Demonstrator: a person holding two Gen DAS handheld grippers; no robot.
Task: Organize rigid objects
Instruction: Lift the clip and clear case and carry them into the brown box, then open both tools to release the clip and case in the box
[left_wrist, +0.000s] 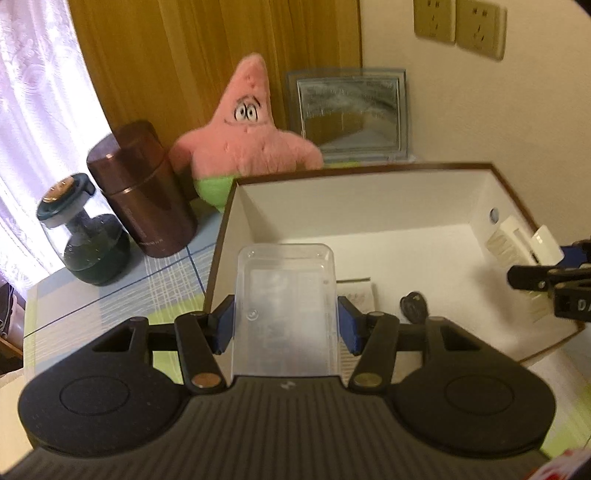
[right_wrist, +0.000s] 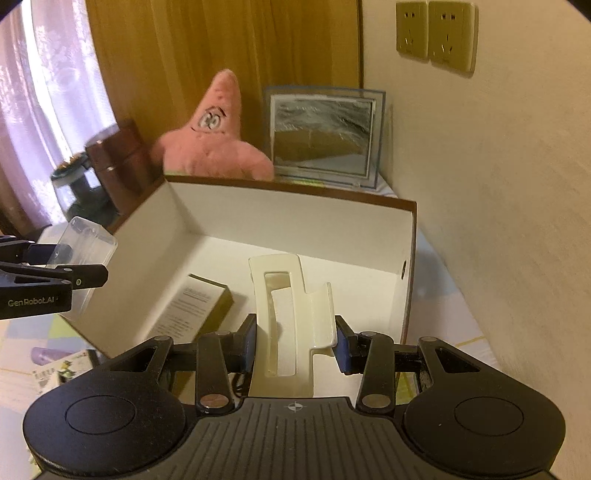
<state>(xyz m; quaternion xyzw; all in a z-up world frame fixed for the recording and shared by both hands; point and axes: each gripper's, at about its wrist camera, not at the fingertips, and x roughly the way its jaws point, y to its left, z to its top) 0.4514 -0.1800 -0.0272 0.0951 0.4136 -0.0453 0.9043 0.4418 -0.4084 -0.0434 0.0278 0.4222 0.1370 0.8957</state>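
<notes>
1. A white box (left_wrist: 369, 199) with a brown rim is sitting open on the checked tabletop (left_wrist: 110, 291), with a small booklet (right_wrist: 192, 310) and a dark little object (left_wrist: 413, 304) lying on its floor.
2. A pink star plush (left_wrist: 247, 133) is leaning behind the box, beside a brown canister (left_wrist: 144, 192).
3. The left gripper (left_wrist: 286, 325) is clamping a clear plastic case (left_wrist: 286, 295) between its blue pads, over the box's near-left edge.
4. The right gripper (right_wrist: 295, 343) is pinching a cream plastic holder (right_wrist: 291, 314) above the box interior.
</notes>
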